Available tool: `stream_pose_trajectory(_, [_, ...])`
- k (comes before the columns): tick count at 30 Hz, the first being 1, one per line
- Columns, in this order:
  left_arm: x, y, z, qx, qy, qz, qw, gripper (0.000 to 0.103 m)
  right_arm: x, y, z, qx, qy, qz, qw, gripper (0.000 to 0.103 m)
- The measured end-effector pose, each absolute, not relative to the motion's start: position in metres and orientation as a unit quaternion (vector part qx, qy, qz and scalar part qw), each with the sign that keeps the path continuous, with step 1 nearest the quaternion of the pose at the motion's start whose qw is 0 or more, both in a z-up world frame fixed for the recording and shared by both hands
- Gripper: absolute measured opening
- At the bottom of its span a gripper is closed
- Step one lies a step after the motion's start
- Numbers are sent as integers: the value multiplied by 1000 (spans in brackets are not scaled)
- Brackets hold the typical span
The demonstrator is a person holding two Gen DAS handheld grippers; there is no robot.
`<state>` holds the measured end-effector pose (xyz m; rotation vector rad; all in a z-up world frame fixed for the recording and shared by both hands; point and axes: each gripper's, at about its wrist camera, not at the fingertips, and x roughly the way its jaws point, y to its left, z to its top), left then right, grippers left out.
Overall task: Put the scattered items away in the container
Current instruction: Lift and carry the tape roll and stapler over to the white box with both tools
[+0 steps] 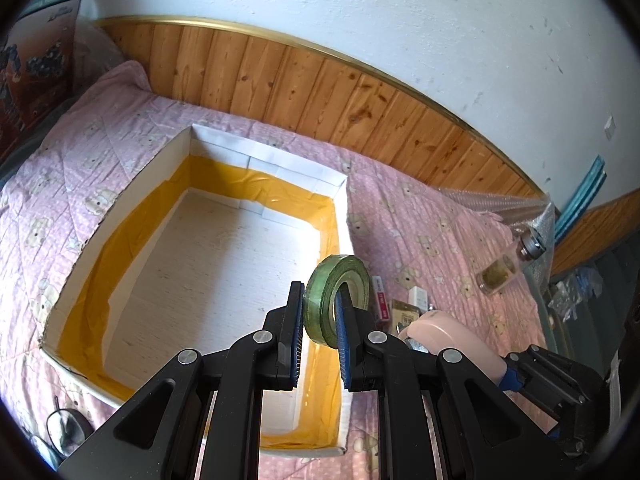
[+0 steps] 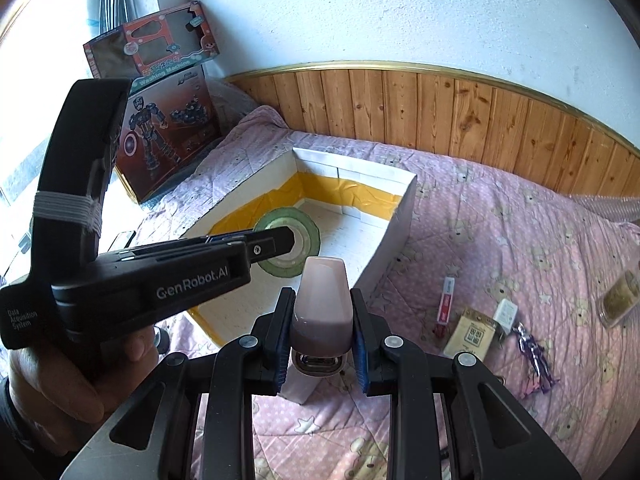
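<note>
Both grippers are carrying items to an empty box.

Left wrist view: the left gripper (image 1: 320, 320) is pinching a green tape roll (image 1: 338, 298) over the white box (image 1: 140, 184); bottle (image 1: 506, 268) and packets are waiting outside.
Right wrist view: the right gripper (image 2: 320, 334) is clamping a pink stapler (image 2: 322, 304) beside the box.

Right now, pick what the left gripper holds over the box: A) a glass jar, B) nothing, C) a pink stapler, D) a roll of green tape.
D: the left gripper is clamped on a roll of green tape, one finger through its core, above the white box.
</note>
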<state>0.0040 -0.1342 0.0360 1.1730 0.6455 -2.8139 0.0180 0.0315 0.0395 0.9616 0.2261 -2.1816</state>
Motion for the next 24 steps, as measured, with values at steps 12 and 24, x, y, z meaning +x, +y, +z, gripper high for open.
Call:
stream_pose_trajectory(12, [0,-147,33,376,217,-901,21,15,10,10,42,373,103,-846,368,27])
stream_pose_trajectory(24, [-9,-160,35,376,227,-898,21,15,-4,-11,42,375,117,-841,372,27])
